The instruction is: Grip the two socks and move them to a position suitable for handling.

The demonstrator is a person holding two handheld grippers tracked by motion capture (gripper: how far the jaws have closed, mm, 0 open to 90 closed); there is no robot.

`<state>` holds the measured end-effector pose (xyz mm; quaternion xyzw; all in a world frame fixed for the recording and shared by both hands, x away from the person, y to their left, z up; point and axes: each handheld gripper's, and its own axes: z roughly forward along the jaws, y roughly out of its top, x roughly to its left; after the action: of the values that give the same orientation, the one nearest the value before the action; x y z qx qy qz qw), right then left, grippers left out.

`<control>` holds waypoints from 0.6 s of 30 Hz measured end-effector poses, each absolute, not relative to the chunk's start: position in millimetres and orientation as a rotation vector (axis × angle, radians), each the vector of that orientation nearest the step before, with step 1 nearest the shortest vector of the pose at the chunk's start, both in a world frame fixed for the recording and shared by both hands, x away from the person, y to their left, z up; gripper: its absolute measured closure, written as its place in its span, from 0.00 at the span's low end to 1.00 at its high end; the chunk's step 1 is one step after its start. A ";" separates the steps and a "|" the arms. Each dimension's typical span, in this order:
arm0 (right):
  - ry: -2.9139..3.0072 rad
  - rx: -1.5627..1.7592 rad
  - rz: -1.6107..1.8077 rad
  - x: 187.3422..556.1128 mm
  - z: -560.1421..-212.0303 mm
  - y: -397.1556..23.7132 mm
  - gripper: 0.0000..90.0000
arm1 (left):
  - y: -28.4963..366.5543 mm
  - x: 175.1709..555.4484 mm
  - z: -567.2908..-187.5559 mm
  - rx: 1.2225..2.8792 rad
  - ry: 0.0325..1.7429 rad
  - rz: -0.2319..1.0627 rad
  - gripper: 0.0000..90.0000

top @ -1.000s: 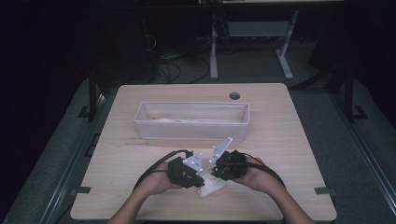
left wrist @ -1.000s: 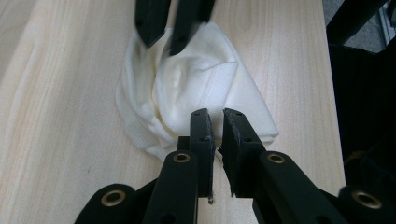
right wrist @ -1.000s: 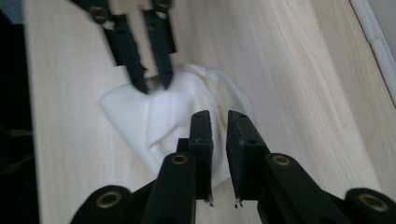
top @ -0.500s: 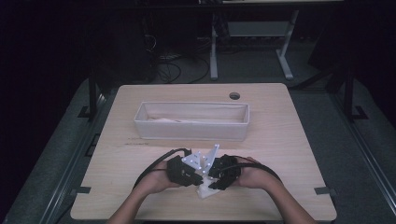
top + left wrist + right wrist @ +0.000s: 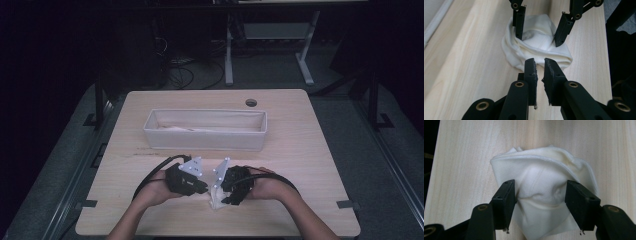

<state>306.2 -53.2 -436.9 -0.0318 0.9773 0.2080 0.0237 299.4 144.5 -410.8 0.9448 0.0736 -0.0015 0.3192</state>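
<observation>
Near table point(image 5: 150, 210) front edge, between both grippers: crumpled white cloth point(image 5: 544, 185) lying flat. Right gripper point(image 5: 540, 195) jaws spread wide astride cloth, just been opening, pads not pressing. Left gripper point(image 5: 539, 68) jaws nearly together, empty, just short of cloth. Bin point(image 5: 205, 141) well behind.

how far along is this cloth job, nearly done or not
Partway, it seems. Done: the white cloth lies bunched into a compact bundle on the table, near the front edge. In hand: the right gripper straddles it, jaws just opening; the left gripper is shut, at its edge. Left: probably moving it into the white bin, which already holds something pale.
</observation>
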 end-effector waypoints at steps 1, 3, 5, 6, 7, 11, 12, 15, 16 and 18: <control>3.033 -0.086 0.648 307.7 -437.7 -53.0 0.46 | 147.3 299.2 -410.3 2.480 0.204 -0.001 0.89; 3.039 -0.072 0.644 309.4 -438.4 -52.6 0.48 | 151.1 298.7 -409.9 2.479 0.209 0.004 0.89; 3.059 -0.040 0.611 310.5 -438.4 -49.9 0.50 | 156.3 298.0 -409.6 2.476 0.219 0.011 0.89; 3.068 -0.030 0.585 311.0 -437.8 -47.9 0.50 | 158.5 297.5 -409.8 2.473 0.225 0.014 0.89; 3.078 -0.014 0.560 311.6 -437.1 -45.8 0.51 | 160.2 297.2 -409.6 2.473 0.229 0.018 0.88; 3.100 0.057 0.526 314.0 -436.3 -42.1 0.56 | 169.5 295.6 -409.9 2.462 0.251 0.030 0.88; 3.104 0.072 0.536 314.7 -436.3 -42.0 0.57 | 171.7 295.3 -410.2 2.458 0.259 0.033 0.87; 3.098 0.113 0.539 316.2 -436.3 -41.2 0.61 | 177.7 295.0 -411.1 2.449 0.277 0.039 0.87; 3.096 0.118 0.541 316.7 -436.3 -41.0 0.62 | 179.8 294.8 -411.6 2.446 0.283 0.044 0.86; 3.093 0.156 0.534 317.1 -435.8 -40.6 0.67 | 182.6 294.3 -412.3 2.442 0.291 0.050 0.86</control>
<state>317.1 -40.6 -435.8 0.0497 0.9842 0.1698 -0.0007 294.3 182.6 -412.3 0.9356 0.1116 0.0190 0.3343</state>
